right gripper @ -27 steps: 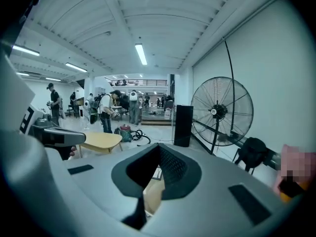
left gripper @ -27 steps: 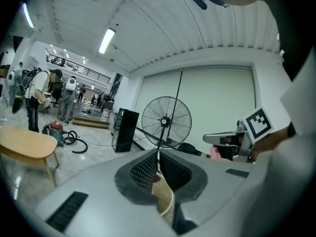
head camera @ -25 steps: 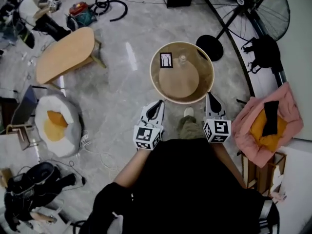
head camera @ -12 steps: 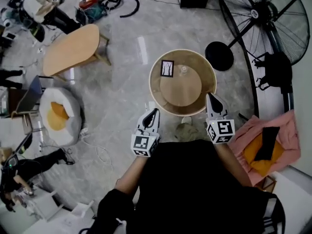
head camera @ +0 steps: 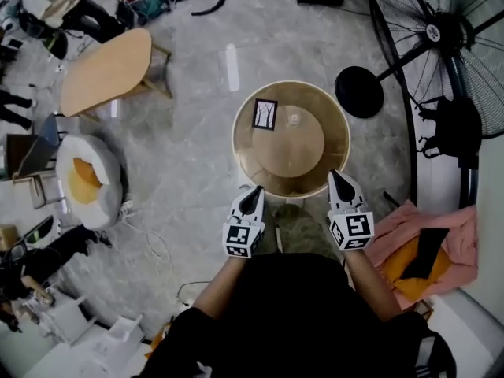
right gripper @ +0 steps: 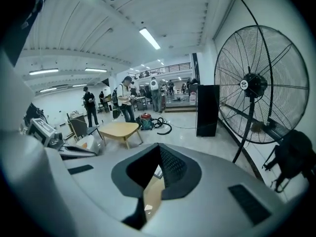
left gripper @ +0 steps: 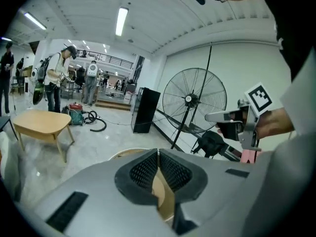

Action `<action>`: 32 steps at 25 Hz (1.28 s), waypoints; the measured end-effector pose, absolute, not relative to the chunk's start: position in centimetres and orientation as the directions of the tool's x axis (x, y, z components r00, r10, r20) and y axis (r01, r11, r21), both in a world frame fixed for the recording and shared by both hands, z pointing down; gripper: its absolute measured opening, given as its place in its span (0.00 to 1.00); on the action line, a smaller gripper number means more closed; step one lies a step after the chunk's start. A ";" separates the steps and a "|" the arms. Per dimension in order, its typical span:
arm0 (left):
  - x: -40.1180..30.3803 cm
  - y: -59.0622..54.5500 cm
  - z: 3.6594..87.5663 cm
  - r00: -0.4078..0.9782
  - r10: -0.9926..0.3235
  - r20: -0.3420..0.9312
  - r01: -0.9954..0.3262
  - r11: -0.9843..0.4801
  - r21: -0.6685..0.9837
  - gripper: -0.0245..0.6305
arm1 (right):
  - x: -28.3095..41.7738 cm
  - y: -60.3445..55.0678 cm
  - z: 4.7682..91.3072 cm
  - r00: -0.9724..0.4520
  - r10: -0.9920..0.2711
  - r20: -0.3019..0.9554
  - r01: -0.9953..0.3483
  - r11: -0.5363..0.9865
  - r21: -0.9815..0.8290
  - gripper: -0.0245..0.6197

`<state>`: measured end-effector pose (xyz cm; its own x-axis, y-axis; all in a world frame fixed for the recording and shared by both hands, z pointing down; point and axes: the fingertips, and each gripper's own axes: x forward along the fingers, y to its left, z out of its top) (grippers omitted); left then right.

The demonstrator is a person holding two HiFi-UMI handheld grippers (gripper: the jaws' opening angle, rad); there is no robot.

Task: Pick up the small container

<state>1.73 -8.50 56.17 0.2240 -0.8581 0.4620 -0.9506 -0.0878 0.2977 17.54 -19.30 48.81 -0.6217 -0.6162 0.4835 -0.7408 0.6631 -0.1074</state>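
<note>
A small clear container (head camera: 294, 119) stands on the round wooden table (head camera: 239, 150), right of a black-framed card (head camera: 264, 114). My left gripper (head camera: 253, 190) hovers at the table's near left rim with its jaws together and nothing between them. My right gripper (head camera: 336, 174) sits at the near right rim, its jaws also meeting at the tip and empty. Both are well short of the container. In the left gripper view the shut left gripper (left gripper: 158, 152) covers most of the table, and the right gripper (left gripper: 231, 117) shows at the right. The right gripper (right gripper: 158, 145) hides the container in its own view.
A large floor fan (head camera: 441, 34) with a round black base (head camera: 358, 91) stands right of the table. An oval wooden table (head camera: 106, 73) and a white-and-orange cushion (head camera: 83, 179) lie to the left. Pink cloth with an orange cushion (head camera: 425, 250) is at the lower right. People stand in the far room (right gripper: 126, 100).
Both grippers have dropped lower and travelled with the person, staying at the round table's near rim. The view has shifted over the floor. Both pairs of jaws stay shut.
</note>
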 end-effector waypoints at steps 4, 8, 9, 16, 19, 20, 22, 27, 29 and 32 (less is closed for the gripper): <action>3.3 -12.6 60.8 0.303 -0.834 0.462 -0.944 -0.199 0.262 0.08 | 18.0 -20.3 51.2 -0.586 -0.644 0.492 -0.787 0.597 -0.157 0.07; 2.9 -18.0 68.0 0.342 -0.832 0.437 -0.936 -0.259 0.240 0.08 | 16.1 -21.3 57.2 -0.597 -0.635 0.491 -0.773 0.619 -0.139 0.07; 2.7 -19.2 69.9 0.341 -0.833 0.436 -0.935 -0.254 0.247 0.08 | 15.7 -21.3 59.1 -0.603 -0.623 0.498 -0.768 0.622 -0.152 0.07; 1.1 -25.8 81.4 0.295 -0.848 0.441 -0.949 -0.205 0.240 0.09 | 13.9 -22.3 69.3 -0.615 -0.567 0.548 -0.755 0.624 -0.201 0.07; 1.9 -27.8 85.1 0.326 -0.835 0.443 -0.939 -0.231 0.255 0.25 | 14.3 -23.1 72.8 -0.602 -0.554 0.575 -0.760 0.619 -0.199 0.07; 2.3 -28.4 86.2 0.339 -0.830 0.442 -0.934 -0.242 0.262 0.27 | 14.7 -23.4 73.9 -0.592 -0.559 0.580 -0.768 0.610 -0.197 0.07; 2.7 -29.8 88.4 0.354 -0.823 0.444 -0.929 -0.254 0.269 0.27 | 15.7 -24.3 75.9 -0.571 -0.578 0.583 -0.788 0.586 -0.190 0.07; 4.4 -32.6 92.1 0.373 -0.801 0.468 -0.919 -0.252 0.302 0.43 | 18.9 -25.6 80.7 -0.542 -0.592 0.596 -0.816 0.542 -0.204 0.07; 4.9 -33.3 93.2 0.375 -0.792 0.482 -0.920 -0.255 0.297 0.47 | 19.6 -25.5 81.8 -0.547 -0.587 0.596 -0.816 0.534 -0.223 0.07; 6.0 -34.6 94.8 0.385 -0.782 0.490 -0.920 -0.281 0.274 0.52 | 20.6 -25.4 82.2 -0.554 -0.582 0.595 -0.812 0.536 -0.232 0.07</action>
<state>5.95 -34.61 94.83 0.3849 -0.7819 0.4904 -0.9198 -0.2807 0.2744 20.62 -25.35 82.17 -0.5544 -0.5818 0.5951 -0.8118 0.5358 -0.2324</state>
